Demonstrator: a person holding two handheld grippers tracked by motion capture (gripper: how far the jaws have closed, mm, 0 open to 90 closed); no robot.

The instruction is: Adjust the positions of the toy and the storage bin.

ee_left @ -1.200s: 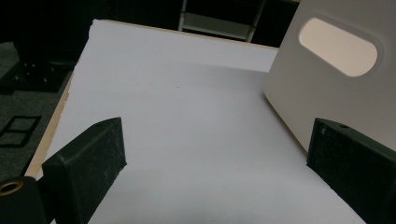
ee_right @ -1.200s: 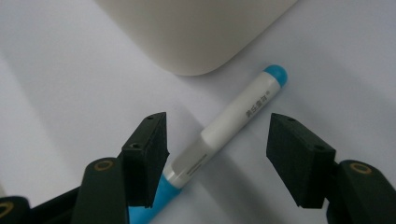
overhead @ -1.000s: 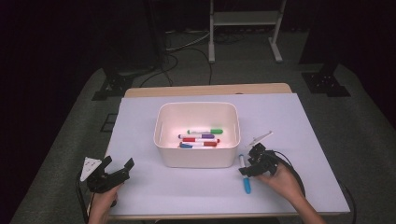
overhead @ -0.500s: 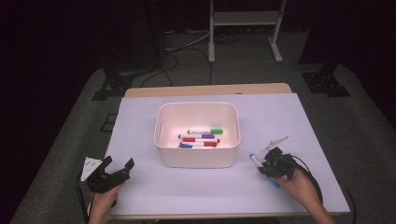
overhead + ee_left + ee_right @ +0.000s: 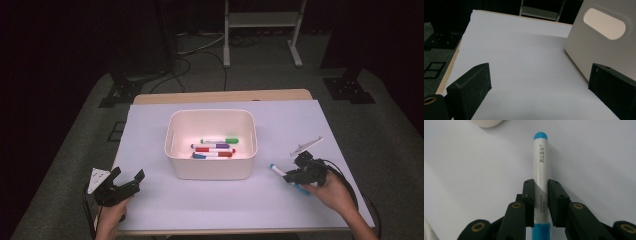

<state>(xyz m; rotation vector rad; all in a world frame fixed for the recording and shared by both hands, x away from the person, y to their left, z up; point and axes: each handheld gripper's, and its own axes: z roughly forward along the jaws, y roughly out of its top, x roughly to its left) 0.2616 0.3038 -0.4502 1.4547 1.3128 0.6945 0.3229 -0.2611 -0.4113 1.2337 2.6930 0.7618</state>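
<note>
While the white-covered surface (image 5: 220, 210) spreads wide beneath my arms, a white bin (image 5: 212, 165) stands at its middle, its side wall with an oval handle cut-out rising close at the right in my left gripper view (image 5: 599, 40). Inside that bin lie several markers (image 5: 214, 148), green, purple, red and blue, roughly side by side on the floor of it. My left gripper (image 5: 126, 181) rests near the front left corner of the surface, well apart from the bin's front wall, and its two black jaws stand wide with only bare white sheet between them (image 5: 539, 85). My right gripper (image 5: 292, 176) sits off the bin's right front corner, near it but not touching, and its jaws have just been closing; they now clamp a blue marker (image 5: 541, 170) by the white barrel, one pad pressed against each side. That marker runs straight out along the jaws, its rounded blue end pointing toward the bin and its blue cap back between the gripper's arms. From above, the blue tip (image 5: 273, 167) pokes out to the left of my right hand (image 5: 334, 192).
</note>
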